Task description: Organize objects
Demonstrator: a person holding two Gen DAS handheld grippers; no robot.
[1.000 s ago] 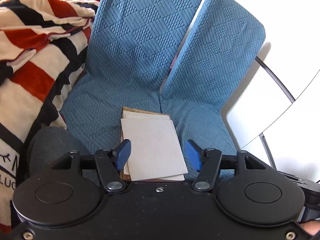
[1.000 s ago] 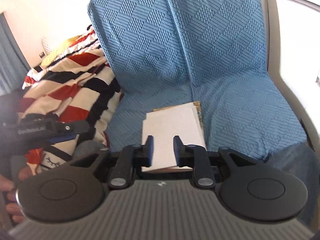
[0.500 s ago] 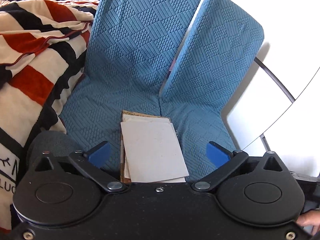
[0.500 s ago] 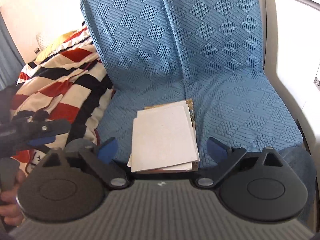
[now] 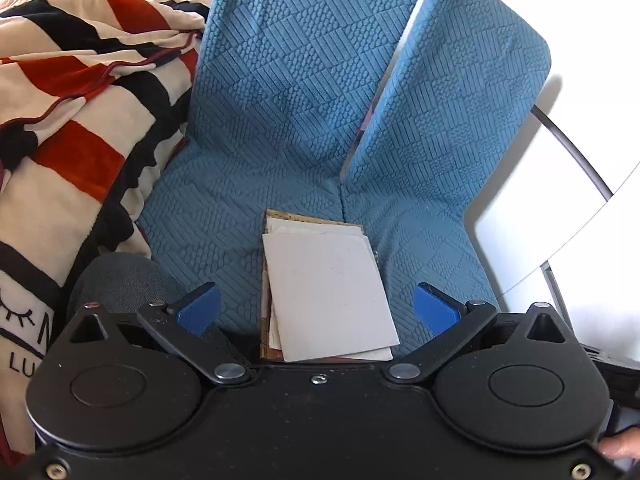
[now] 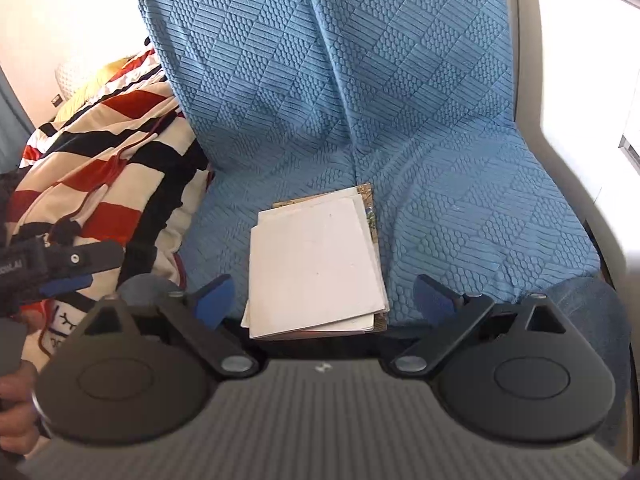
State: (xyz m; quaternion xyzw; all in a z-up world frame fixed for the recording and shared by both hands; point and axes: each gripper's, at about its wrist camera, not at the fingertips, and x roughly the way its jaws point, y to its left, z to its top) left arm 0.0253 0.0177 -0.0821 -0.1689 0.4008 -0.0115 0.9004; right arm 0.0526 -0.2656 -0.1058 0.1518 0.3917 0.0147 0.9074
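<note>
A stack of white paper sheets and thin booklets [image 5: 328, 288] lies on the seat of a blue quilted chair [image 5: 288, 120]; it also shows in the right wrist view [image 6: 312, 268]. My left gripper [image 5: 316, 312] is open, its blue pads spread wide on either side of the stack's near end, above it. My right gripper [image 6: 324, 298] is open too, its pads either side of the same stack. Neither holds anything. The left gripper also shows at the left edge of the right wrist view [image 6: 60, 268].
A red, black and cream striped blanket [image 5: 72, 128] lies to the left of the chair [image 6: 360, 100]. A white wall and a grey metal tube [image 5: 572, 148] are to the right. A person's denim-clad knee [image 6: 580, 300] is at the seat's front right.
Both grippers opened: the left from narrow around the stack, the right from nearly shut, to wide open. Both views drew back slightly from the stack.
</note>
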